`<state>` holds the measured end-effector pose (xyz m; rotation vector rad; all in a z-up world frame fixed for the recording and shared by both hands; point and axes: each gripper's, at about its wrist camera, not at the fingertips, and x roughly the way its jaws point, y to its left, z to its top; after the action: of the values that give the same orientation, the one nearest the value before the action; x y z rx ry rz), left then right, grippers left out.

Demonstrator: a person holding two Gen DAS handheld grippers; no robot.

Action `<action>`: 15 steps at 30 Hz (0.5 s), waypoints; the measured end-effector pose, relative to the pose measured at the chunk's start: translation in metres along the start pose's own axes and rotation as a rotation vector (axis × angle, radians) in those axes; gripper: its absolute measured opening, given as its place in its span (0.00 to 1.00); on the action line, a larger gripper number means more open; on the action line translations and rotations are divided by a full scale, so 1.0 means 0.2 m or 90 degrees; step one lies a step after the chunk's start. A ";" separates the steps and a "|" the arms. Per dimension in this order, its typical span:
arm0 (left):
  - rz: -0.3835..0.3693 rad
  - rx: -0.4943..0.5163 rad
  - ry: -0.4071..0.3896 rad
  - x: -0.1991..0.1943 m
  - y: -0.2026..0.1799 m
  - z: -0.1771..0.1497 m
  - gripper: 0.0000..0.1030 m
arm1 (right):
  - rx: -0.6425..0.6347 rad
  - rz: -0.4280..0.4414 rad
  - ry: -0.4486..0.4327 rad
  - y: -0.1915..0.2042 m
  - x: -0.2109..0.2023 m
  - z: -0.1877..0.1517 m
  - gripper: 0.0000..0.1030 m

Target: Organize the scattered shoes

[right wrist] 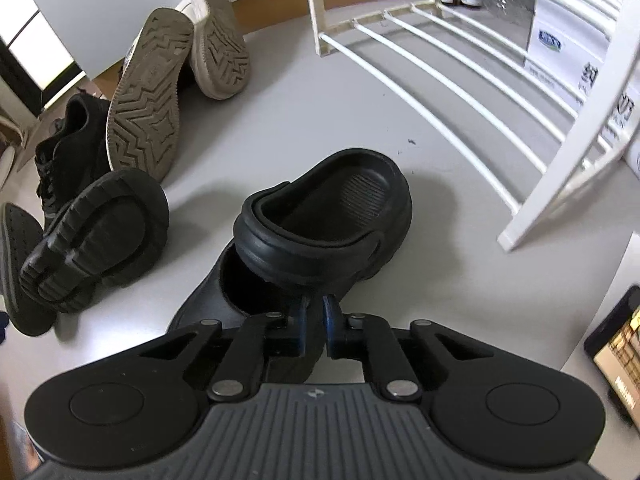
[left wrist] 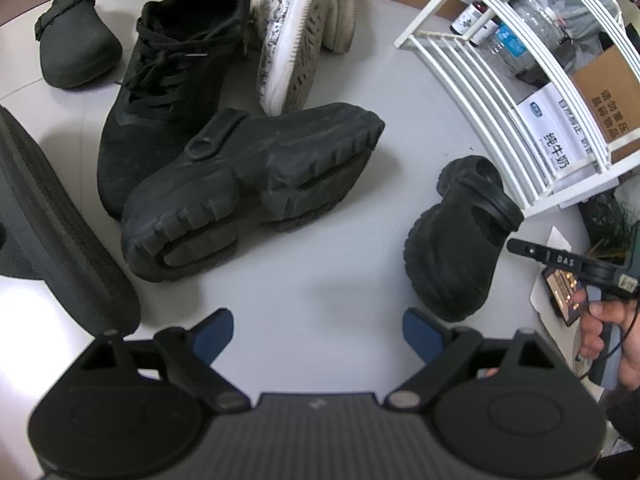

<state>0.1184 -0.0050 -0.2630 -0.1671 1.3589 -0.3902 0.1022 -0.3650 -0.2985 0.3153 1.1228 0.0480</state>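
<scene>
Black rubber clog [right wrist: 320, 216] sits pinched at its upper by the right gripper [right wrist: 316, 322], fingers nearly together, near the white rack [right wrist: 452, 92]. Left gripper [left wrist: 318, 338] hovers, fingers spread. Other shoes lie heaped far left. Likely next: carry it onto the rack's bars.
</scene>
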 end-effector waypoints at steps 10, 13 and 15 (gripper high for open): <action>-0.002 0.003 0.000 0.00 -0.01 -0.01 0.90 | 0.109 0.009 0.004 0.03 0.09 -0.01 0.86; -0.001 0.001 0.001 0.00 0.00 -0.01 0.90 | 0.130 0.008 0.013 0.06 0.13 -0.01 0.88; 0.000 -0.003 0.002 0.00 0.00 -0.01 0.90 | 0.145 0.007 0.019 0.07 0.15 -0.02 0.88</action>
<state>0.1163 -0.0040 -0.2637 -0.1707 1.3635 -0.3881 0.1145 -0.3447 -0.3224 0.5249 1.1575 -0.0664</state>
